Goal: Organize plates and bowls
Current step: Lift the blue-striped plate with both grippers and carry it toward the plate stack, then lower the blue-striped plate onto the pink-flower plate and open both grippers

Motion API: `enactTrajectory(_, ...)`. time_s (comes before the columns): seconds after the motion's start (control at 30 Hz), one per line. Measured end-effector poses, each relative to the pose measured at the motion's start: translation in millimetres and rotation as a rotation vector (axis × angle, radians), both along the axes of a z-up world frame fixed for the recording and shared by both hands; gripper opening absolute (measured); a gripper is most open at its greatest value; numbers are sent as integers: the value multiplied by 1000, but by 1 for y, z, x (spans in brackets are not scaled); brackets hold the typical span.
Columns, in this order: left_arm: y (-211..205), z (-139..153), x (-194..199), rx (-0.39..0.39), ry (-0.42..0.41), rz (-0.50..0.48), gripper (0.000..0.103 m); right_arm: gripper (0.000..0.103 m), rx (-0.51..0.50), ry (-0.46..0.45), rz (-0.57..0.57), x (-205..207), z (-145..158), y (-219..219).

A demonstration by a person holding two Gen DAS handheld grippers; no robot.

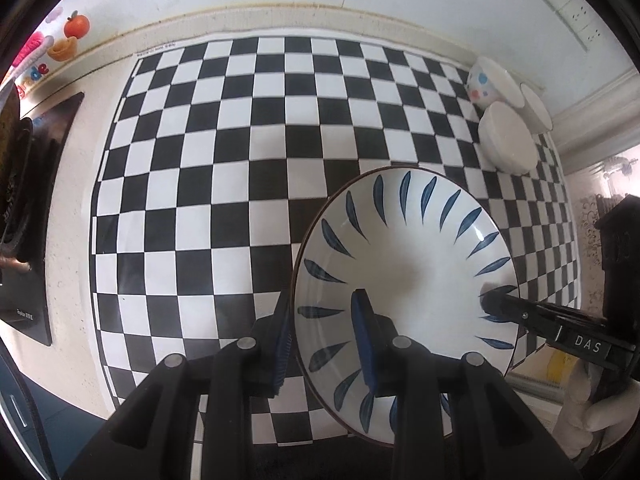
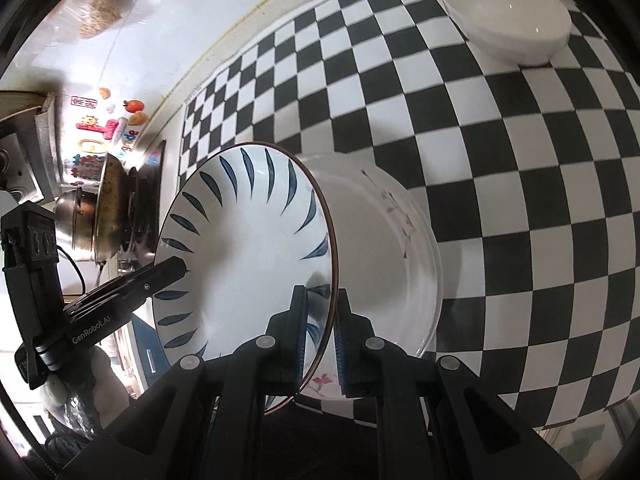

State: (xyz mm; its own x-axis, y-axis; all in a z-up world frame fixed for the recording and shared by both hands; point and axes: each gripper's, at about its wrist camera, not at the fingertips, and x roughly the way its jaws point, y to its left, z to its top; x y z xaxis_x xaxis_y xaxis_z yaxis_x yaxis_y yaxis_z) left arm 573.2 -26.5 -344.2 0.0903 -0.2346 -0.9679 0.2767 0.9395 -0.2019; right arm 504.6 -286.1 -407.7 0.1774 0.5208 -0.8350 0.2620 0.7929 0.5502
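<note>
A white plate with blue leaf strokes (image 1: 412,264) is held tilted above the checkered mat (image 1: 224,160). My left gripper (image 1: 324,344) is shut on its near rim, one finger on each face. My right gripper (image 2: 321,332) is shut on the opposite rim of the same plate (image 2: 248,248); its fingers (image 1: 496,302) show at the right in the left wrist view. A second white plate with a pink flower print (image 2: 380,248) lies on the mat just behind the blue plate. My left gripper (image 2: 176,270) shows at the left of the right wrist view.
Three white bowls stand at the mat's far right: one dotted (image 1: 486,80), one plain (image 1: 508,136), one behind (image 1: 536,108). The plain bowl (image 2: 508,16) shows in the right wrist view. A stove with a pan (image 2: 110,208) is on the left. Wall sockets (image 1: 568,4) are on the back wall.
</note>
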Motion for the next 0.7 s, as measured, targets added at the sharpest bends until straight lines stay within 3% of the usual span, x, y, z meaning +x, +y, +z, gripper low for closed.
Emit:
enactTrajectory(0.33, -14, -36, 2, 33, 76, -17, 26, 13, -19, 65, 7, -3, -33, -1)
enactTrajectory(0.7, -36, -56, -1, 96, 104, -66, 26, 14, -80, 76, 14, -6, -41, -5)
